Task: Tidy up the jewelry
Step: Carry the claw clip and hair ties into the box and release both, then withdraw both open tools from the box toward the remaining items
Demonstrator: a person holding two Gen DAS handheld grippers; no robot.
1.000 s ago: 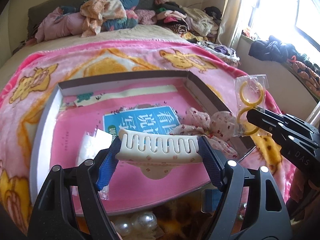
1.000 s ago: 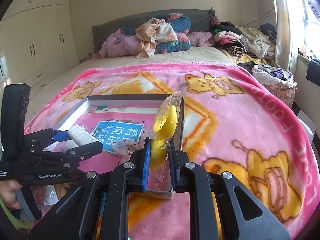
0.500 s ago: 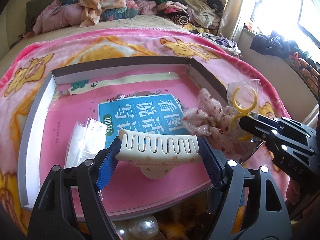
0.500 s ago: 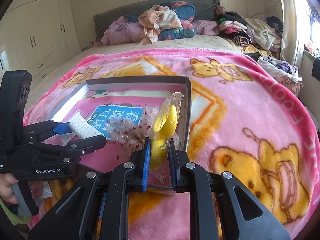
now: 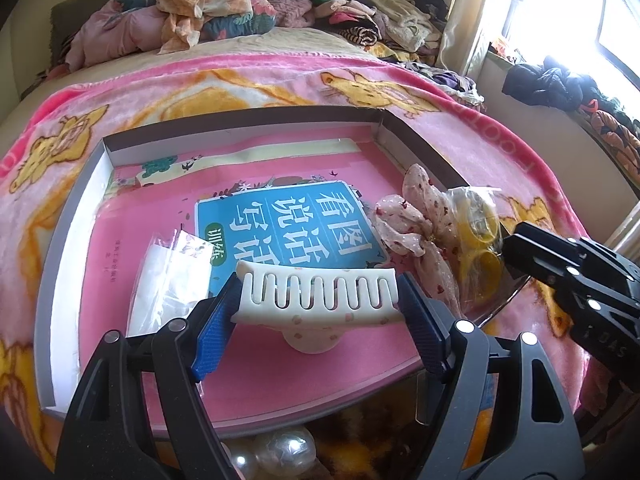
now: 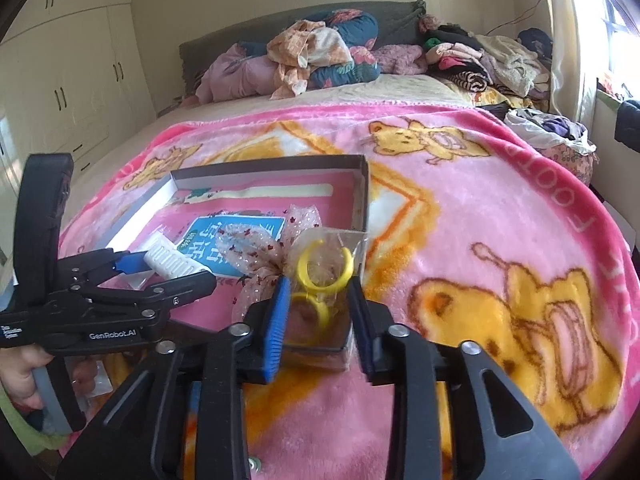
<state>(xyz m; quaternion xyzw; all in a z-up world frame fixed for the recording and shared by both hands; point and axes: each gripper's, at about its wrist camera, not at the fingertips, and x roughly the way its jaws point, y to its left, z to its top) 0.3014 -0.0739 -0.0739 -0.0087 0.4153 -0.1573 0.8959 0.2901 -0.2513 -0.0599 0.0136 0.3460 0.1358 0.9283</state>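
The left gripper (image 5: 320, 300) clamps a white hair claw clip (image 5: 318, 294) above the shallow box's (image 5: 72, 216) near edge; a slack grip could drop it short. At the box's near right corner, the right gripper (image 6: 320, 312) has just been opening, pads clear of the bagged yellow rings (image 6: 324, 268) between them, which may slide over the wall onto the blanket (image 6: 500, 208).

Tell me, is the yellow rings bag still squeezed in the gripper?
No. The right gripper has just been opening; its blue pads stand apart from the yellow rings bag, which rests between them at the box edge.
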